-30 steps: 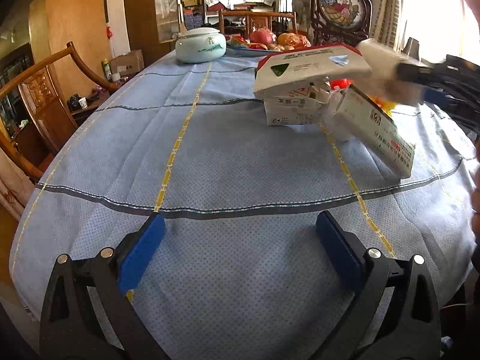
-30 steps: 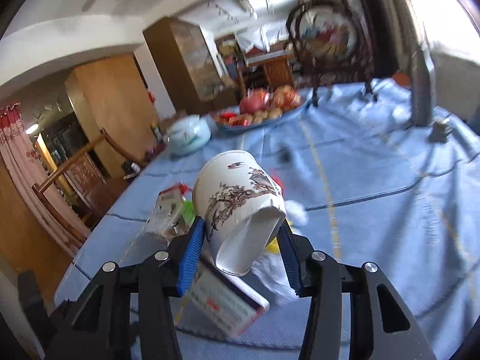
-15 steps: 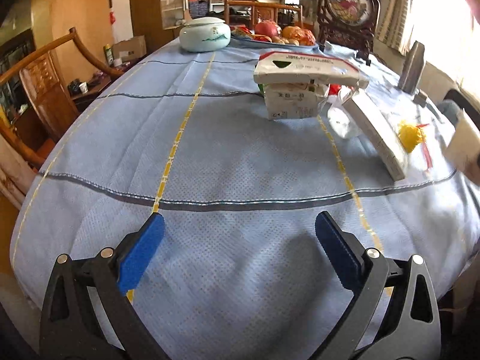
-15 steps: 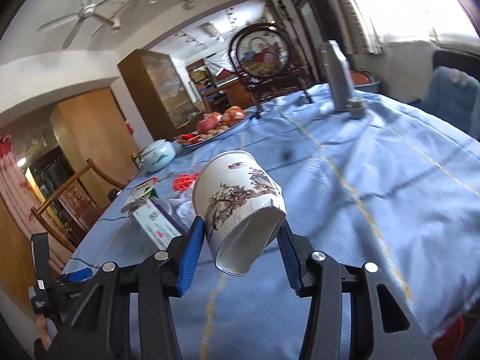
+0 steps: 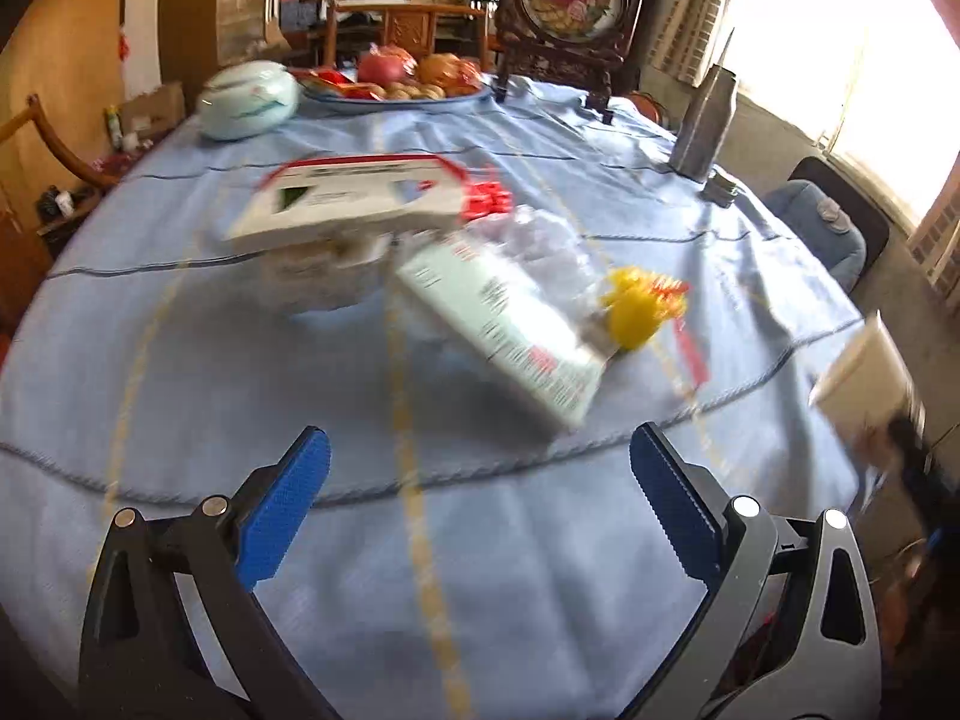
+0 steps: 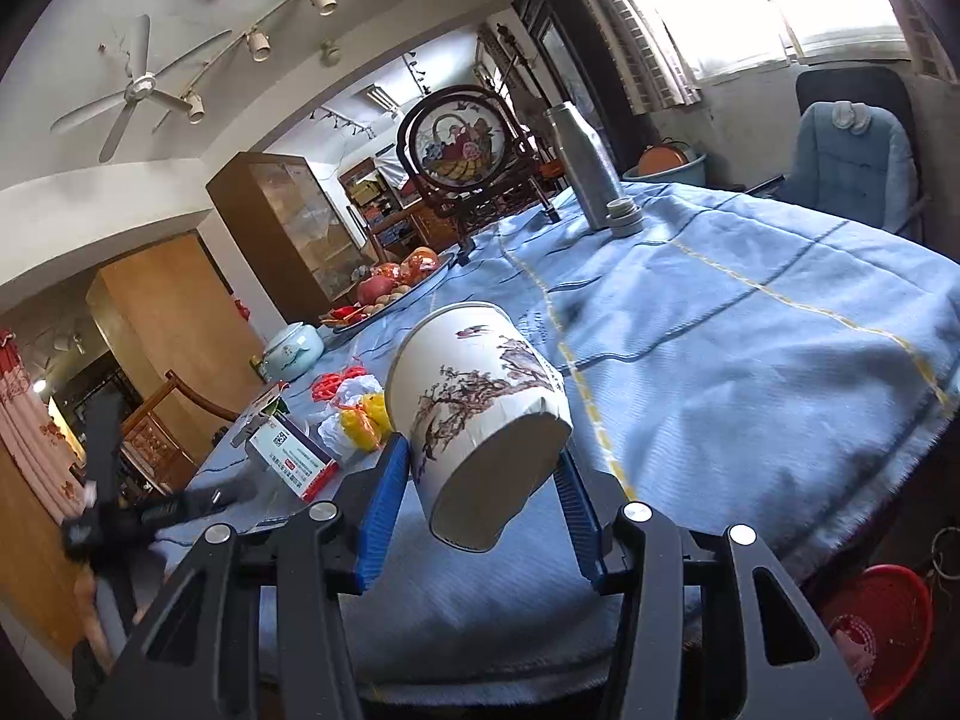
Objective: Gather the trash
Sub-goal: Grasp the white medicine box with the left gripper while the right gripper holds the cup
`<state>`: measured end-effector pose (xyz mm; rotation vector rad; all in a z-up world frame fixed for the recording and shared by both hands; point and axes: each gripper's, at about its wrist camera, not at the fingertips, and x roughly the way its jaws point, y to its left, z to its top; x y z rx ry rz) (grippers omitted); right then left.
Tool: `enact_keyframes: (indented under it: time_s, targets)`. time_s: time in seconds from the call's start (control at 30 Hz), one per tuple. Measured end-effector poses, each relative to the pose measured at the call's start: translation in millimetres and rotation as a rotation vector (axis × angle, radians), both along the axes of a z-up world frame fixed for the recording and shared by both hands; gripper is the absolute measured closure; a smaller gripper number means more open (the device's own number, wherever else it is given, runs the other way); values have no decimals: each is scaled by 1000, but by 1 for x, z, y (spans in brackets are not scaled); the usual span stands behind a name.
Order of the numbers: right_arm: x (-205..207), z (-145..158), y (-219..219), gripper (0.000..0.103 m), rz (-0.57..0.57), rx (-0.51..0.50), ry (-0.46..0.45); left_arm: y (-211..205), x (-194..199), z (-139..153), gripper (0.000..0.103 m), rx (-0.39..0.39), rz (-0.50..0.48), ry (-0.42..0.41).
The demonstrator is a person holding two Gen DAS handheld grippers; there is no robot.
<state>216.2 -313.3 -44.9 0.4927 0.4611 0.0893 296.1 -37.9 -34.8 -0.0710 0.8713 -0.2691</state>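
Blue cloth covers the big dining table, and over its near edge the right gripper clamps a painted paper cup tilted on its side, base toward the camera. The left gripper hangs with jaws spread and bare above the cloth. Beyond it lie a white carton, a yellow wrapper just beside it, and a red-edged tissue box farther back.

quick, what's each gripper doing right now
Left gripper: open, nothing between its fingers.
Right gripper: shut on a paper cup, held tilted above the table edge.
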Motion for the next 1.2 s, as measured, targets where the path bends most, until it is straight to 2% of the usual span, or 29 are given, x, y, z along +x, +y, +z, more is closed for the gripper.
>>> enact_keyframes:
  time_s: [0.2, 0.33, 0.37, 0.4, 0.47, 0.57, 0.63, 0.67, 0.93, 1.0, 1.1, 1.17, 1.2]
  targets:
    - [-13, -5, -16, 54, -14, 33, -11, -16, 49, -5, 7, -119, 32, 110]
    - [-21, -8, -26, 54, -31, 54, -21, -24, 71, -15, 9, -109, 97, 170]
    - [-22, -7, -27, 54, -34, 58, -23, -24, 74, -18, 12, -109, 107, 188]
    - [-24, -8, -29, 54, -37, 62, -26, -24, 75, -20, 22, -108, 109, 194]
    - [-26, -8, -31, 54, -42, 67, -30, -26, 70, -17, 47, -62, 102, 148]
    - [-27, -10, -31, 55, -40, 77, -31, -23, 57, -12, 60, -64, 77, 115]
    - [-27, -10, -30, 55, -37, 76, -34, -22, 45, -5, 72, -64, 51, 82]
    - [-28, -10, -29, 55, -37, 77, -36, -22, 41, -2, 74, -64, 41, 73]
    - [-35, -3, -25, 55, -35, 72, -53, -16, 7, 19, 74, -78, -20, -13]
    - [-34, -4, -22, 55, -32, 67, -48, -21, 9, 15, 72, -66, -32, 0]
    - [-34, -4, -22, 55, -23, 74, -42, -28, 21, -2, 71, -57, -21, 62]
    - [-36, -3, -20, 55, -20, 62, -45, -26, 24, -6, 61, -51, 20, 59]
    - [-38, -2, -19, 55, -20, 53, -48, -25, 24, -6, 46, -34, 46, 45]
